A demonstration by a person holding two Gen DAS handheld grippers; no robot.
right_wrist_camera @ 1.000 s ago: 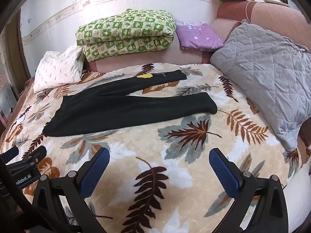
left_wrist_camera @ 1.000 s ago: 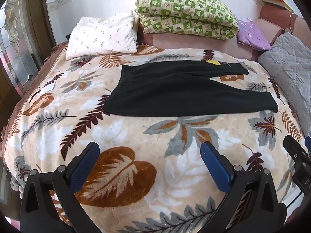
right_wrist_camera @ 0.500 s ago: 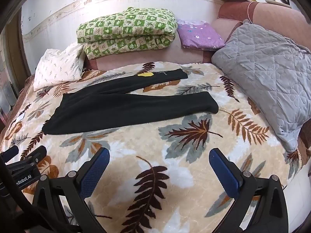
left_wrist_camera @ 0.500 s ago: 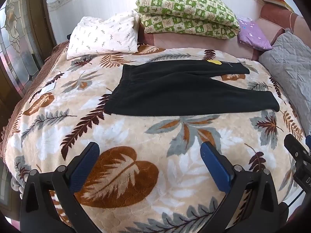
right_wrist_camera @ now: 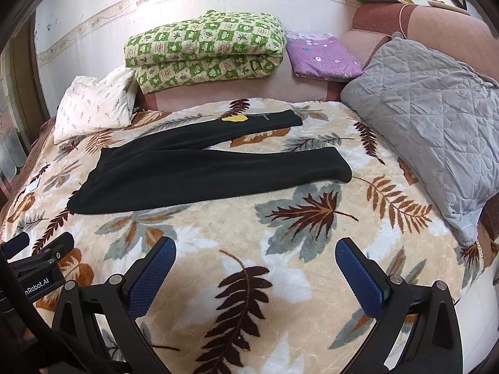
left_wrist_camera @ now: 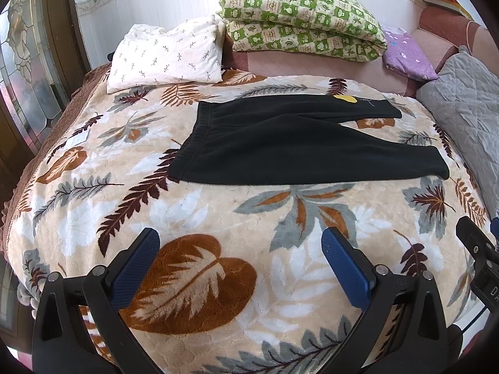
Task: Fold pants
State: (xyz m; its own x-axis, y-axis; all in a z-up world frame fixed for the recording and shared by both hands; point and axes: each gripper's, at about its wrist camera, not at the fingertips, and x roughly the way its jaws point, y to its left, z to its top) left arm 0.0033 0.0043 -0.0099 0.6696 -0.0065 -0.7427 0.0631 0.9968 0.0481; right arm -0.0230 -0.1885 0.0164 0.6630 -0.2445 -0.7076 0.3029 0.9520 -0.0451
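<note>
Left wrist, flat black fleece pants point(left_wrist_camera: 280, 146), plush blanket point(left_wrist_camera: 218, 218)

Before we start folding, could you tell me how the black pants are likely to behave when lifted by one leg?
The pants lie limp on the blanket, so they would probably droop. The fleecy-looking fabric should grip rather than slip. The trailing leg may drag.

Pants point(left_wrist_camera: 290, 146): matt black fleece-like cloth, soft nap. Blanket point(left_wrist_camera: 218, 212): plush embossed pile, leaf print. Grey pillow point(right_wrist_camera: 436, 131): quilted cloth, slight sheen. Left hand-held gripper point(left_wrist_camera: 240, 249) and right hand-held gripper point(right_wrist_camera: 255, 258): matt black plastic, blue textured pads point(right_wrist_camera: 152, 277), metal rivets.
</note>
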